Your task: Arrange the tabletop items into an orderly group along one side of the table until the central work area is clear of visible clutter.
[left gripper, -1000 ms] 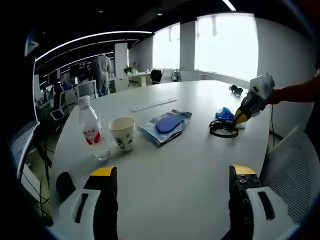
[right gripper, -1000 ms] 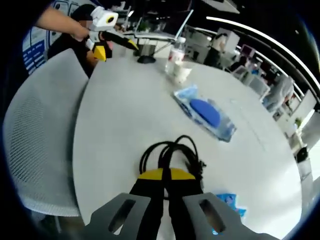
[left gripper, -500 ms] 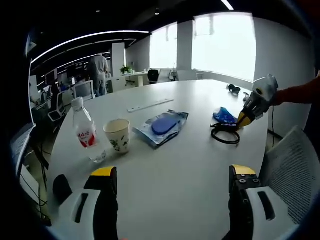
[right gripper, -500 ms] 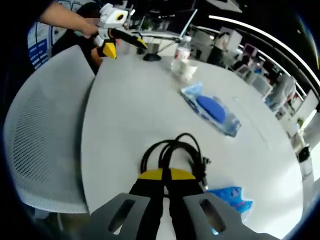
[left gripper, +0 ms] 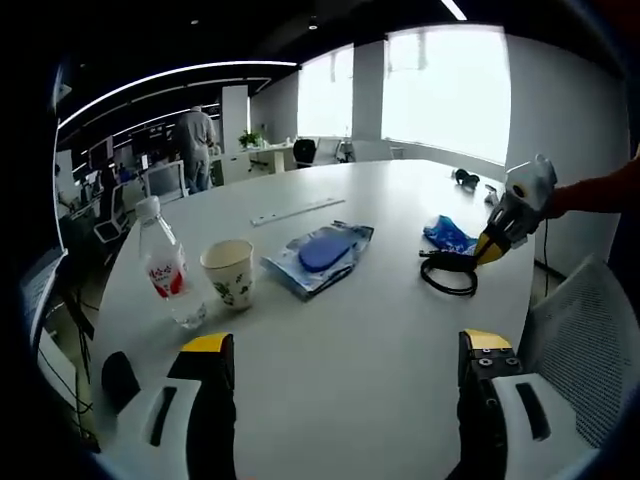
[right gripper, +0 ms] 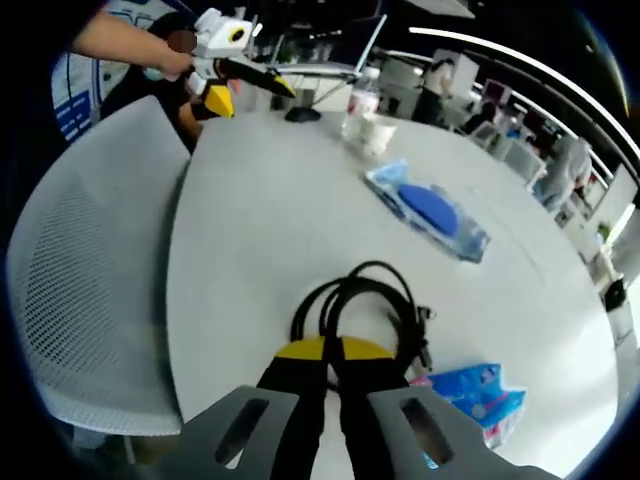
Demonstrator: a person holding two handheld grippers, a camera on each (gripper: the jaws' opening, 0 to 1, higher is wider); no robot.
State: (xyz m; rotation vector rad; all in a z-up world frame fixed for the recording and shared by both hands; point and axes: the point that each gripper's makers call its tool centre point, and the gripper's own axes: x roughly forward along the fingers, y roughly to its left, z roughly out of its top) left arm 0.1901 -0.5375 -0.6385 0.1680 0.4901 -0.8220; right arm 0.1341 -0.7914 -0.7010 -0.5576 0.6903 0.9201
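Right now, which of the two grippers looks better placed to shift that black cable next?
The right gripper: its jaws are already shut on the coiled black cable. The left gripper hangs open, well short of it.

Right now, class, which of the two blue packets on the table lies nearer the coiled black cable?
The small crumpled blue packet, lying right beside the coiled black cable; the larger clear bag with the blue pad sits well away, next to the paper cup.

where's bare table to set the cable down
Bare: the wide near stretch between the left gripper and the row of bottle, paper cup and blue pouch. Crowded: around the black cable, beside the blue packet.
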